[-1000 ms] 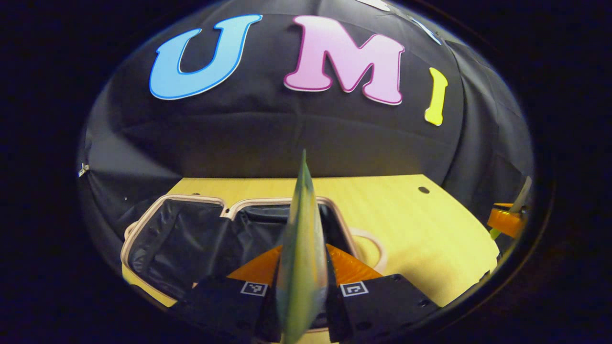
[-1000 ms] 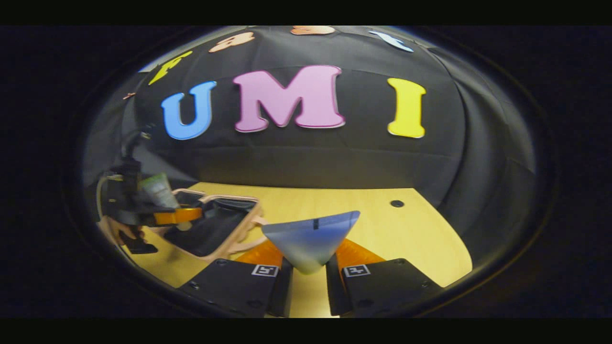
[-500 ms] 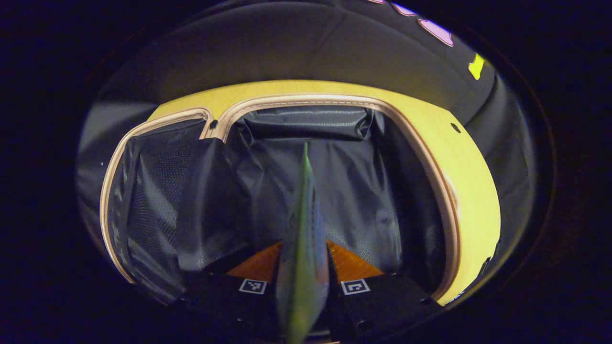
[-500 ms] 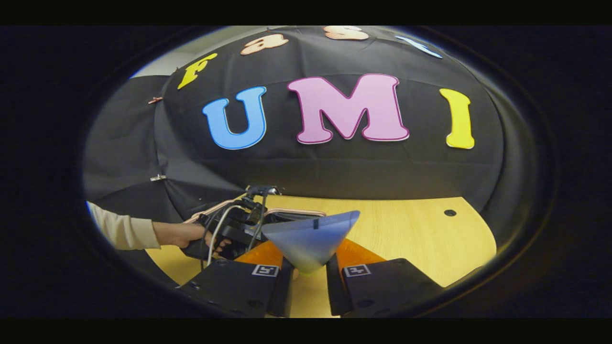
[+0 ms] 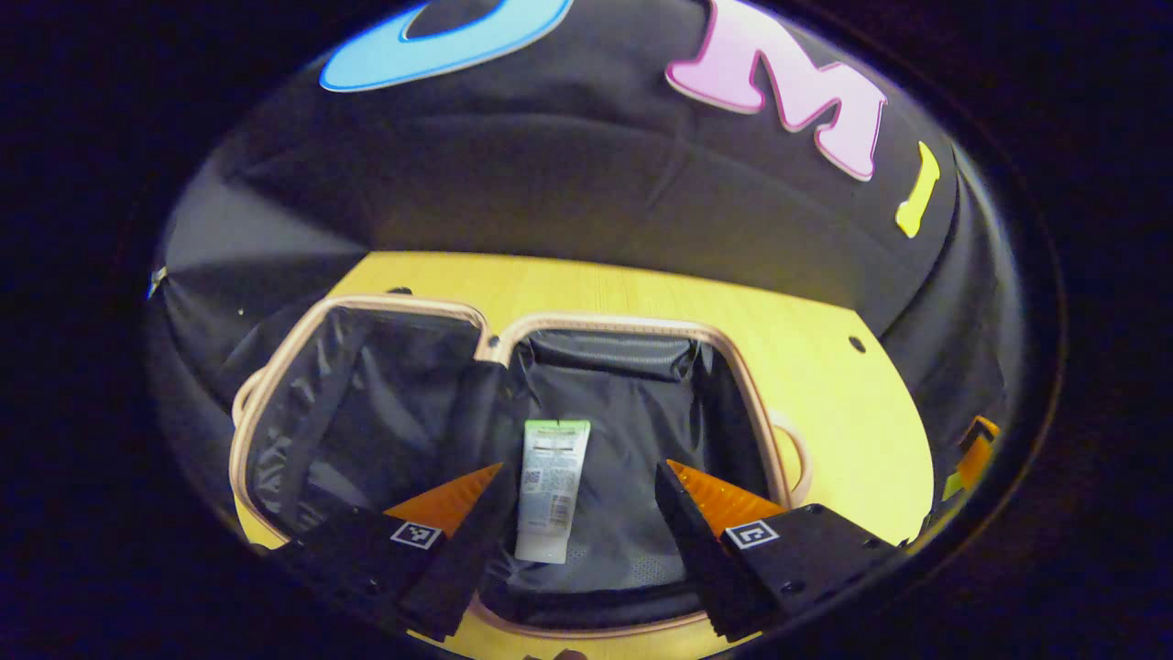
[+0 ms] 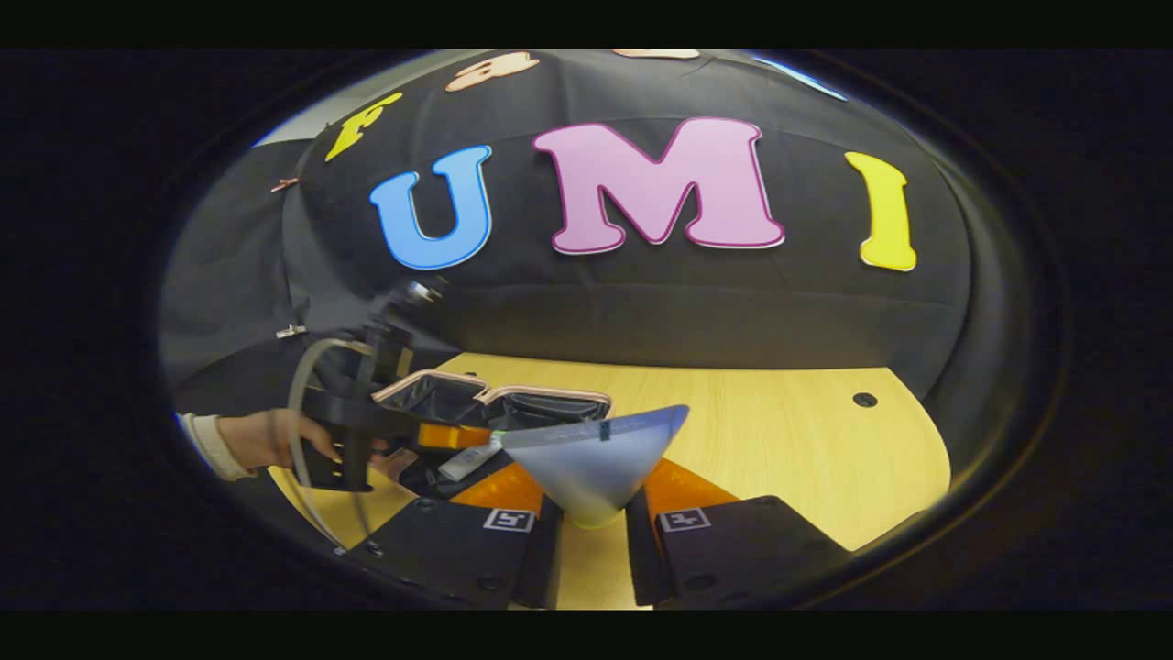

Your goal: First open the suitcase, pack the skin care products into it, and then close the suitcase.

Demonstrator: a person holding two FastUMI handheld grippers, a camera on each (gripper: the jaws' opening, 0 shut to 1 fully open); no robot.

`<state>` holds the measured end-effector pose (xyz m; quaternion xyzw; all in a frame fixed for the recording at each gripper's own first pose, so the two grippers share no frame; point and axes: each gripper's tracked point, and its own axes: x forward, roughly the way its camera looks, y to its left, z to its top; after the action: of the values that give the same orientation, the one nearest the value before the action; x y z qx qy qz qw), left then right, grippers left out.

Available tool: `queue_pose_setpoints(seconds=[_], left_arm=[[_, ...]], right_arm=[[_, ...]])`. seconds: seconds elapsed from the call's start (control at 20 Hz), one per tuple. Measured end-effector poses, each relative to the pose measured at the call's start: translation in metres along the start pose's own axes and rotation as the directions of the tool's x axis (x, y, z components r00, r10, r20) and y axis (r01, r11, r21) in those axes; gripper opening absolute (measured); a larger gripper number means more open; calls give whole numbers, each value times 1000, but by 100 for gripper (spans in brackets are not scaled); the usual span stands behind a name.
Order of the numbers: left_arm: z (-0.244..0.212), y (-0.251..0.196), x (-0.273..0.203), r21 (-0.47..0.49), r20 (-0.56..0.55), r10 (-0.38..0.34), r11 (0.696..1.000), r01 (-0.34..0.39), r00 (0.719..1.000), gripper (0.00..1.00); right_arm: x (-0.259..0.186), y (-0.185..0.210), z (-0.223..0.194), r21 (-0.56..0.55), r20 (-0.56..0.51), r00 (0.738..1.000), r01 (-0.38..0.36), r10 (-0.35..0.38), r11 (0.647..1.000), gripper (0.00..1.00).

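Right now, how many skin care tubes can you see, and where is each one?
2. One tube lies flat inside the open suitcase, below the open left hand-held gripper. The other tube is clamped in the right hand-held gripper above the table. More may be hidden.

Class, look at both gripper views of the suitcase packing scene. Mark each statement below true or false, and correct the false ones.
1. The suitcase lies open on the table. True.
2. The left gripper is shut on the tube. False: its fingers are spread apart, and the tube lies in the suitcase between them.
3. The right gripper holds a blue tube. True: both fingers press on its lower end.
4. The tube in the suitcase lies in the left-hand half, as the left gripper view shows it. False: it lies in the right-hand half.
5. A hand holds the left gripper in the right gripper view. True.
6. The blue tube is already packed. False: it is held above the table.
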<state>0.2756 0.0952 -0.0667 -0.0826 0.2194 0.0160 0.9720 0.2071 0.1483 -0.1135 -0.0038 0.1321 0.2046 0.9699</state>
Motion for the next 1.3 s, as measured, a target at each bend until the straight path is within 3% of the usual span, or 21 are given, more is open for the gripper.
queue_pose_setpoints(seconds=[0.15, 0.2, 0.45, 0.65, 0.7, 0.75, 0.8, 0.85, 0.9, 0.95, 1.0, 1.05, 1.15, 1.25, 1.3], left_arm=[[20, 54, -66, -30, 160, 143, 990, -140, 977, 96], [20, 62, -88, -42, 186, 160, 987, -154, 969, 96], [-20, 114, -175, -95, 199, 256, 966, -241, 946, 96], [-43, 121, -215, -227, 199, 255, 951, -208, 946, 96], [-51, 117, -224, -258, 202, 240, 948, -185, 950, 96], [-55, 116, -228, -277, 204, 234, 945, -173, 951, 96], [-61, 118, -230, -288, 198, 238, 941, -175, 951, 96], [-66, 119, -229, -293, 186, 245, 938, -184, 951, 96], [-69, 120, -230, -293, 182, 251, 937, -191, 951, 100], [-70, 124, -232, -290, 181, 257, 936, -198, 949, 96], [-71, 127, -233, -285, 179, 263, 936, -206, 948, 96], [-71, 130, -234, -281, 179, 272, 935, -216, 946, 96], [-67, 141, -231, -282, 192, 300, 929, -240, 934, 96], [-61, 154, -220, -280, 205, 329, 922, -267, 922, 96], [-58, 164, -214, -271, 209, 349, 918, -289, 913, 96]], right_arm=[[32, 22, -15, -11, -48, 999, -23, 23, 1000, 34], [46, 28, -21, 7, -68, 997, -27, 28, 1000, 28], [114, 61, -69, 14, -228, 974, -6, 9, 1000, 34], [153, 79, -103, 8, -341, 940, 7, -4, 1000, 34], [159, 85, -110, 38, -368, 930, 15, 0, 999, 27], [161, 91, -119, 77, -401, 916, 22, 11, 997, 34], [163, 93, -126, 107, -431, 902, 36, 14, 994, 35], [164, 90, -132, 111, -450, 893, 57, 0, 992, 35], [165, 86, -132, 99, -449, 893, 78, -26, 992, 29], [167, 79, -129, 77, -438, 897, 102, -59, 992, 39], [166, 77, -121, 62, -414, 907, 116, -80, 991, 40], [169, 75, -116, 59, -394, 914, 124, -91, 991, 64], [161, 78, -107, 53, -369, 925, 114, -87, 992, 70], [149, 77, -92, 22, -325, 942, 102, -89, 995, 89], [144, 77, -85, 14, -292, 952, 99, -91, 995, 91]])
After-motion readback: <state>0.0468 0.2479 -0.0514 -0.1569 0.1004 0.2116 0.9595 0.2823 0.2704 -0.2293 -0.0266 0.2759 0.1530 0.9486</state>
